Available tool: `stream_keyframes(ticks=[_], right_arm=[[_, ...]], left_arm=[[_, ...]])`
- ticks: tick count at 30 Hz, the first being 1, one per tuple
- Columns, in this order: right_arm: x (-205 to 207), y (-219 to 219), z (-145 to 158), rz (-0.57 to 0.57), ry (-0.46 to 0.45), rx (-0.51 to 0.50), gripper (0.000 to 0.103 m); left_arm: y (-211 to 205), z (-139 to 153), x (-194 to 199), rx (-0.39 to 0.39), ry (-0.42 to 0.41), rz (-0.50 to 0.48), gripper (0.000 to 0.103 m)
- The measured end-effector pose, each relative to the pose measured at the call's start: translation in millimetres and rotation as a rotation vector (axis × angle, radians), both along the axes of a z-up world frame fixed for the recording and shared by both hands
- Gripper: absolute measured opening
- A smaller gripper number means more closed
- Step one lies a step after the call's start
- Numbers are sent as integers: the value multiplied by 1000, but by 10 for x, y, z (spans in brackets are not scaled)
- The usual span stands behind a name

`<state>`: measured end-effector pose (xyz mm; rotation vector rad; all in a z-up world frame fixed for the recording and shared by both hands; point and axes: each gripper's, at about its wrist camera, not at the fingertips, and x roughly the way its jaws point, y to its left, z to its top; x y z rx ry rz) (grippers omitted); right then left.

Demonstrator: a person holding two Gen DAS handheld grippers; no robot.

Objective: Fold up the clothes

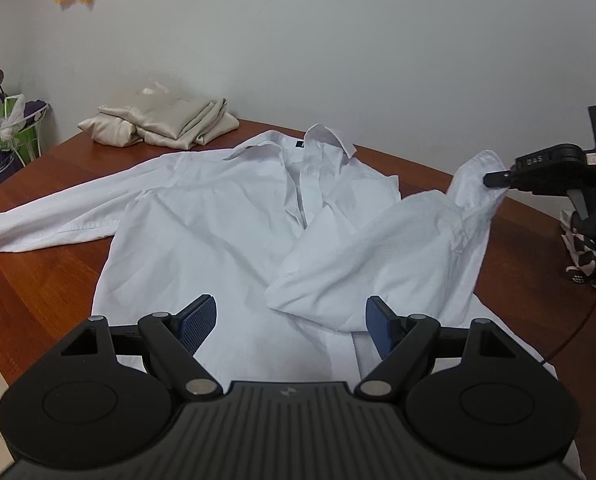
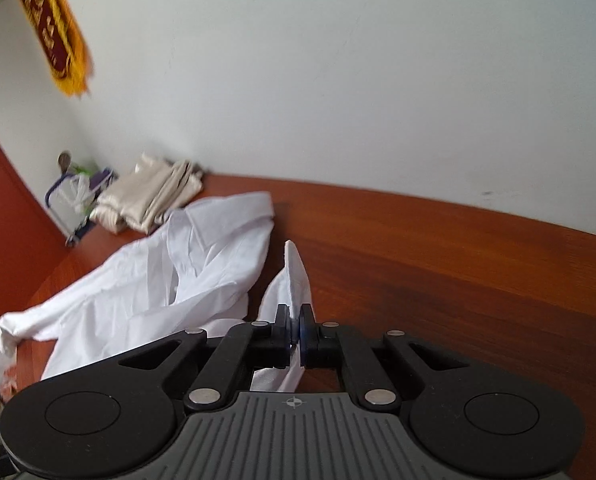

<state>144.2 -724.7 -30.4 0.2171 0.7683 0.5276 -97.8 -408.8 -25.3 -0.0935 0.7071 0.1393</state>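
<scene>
Left view: my left gripper (image 1: 292, 326) hangs open above the white shirt (image 1: 218, 216) spread ahead on the table (image 1: 38, 280).

Right view: my right gripper (image 2: 296, 330) pinches the sleeve cuff (image 2: 296, 272); that thin hold may slip if I tug.

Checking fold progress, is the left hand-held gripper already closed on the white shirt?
No, the left hand-held gripper stands wide open above the white shirt, its pads apart and pinching no cloth.
</scene>
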Motion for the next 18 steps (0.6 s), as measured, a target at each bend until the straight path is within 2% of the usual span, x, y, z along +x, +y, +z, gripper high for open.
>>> stream_keyframes(ticks=[5,9,12,18], right_arm=[[-583,-597,281,-147,-11,30,7],[-1072,-909,362,-230,0,9,7],[-1403,-1052,319,-279,36,11,8],[-1883,-1088,-12,-295,140,-30,13]], left_arm=[[-147,50,-27,-1,-21,-52,85],[-303,44,-38,-2,-24,-105,85],[-417,35,-37,1,-24,-141,85],[-592,-16,-5,4,-10,-190,85]])
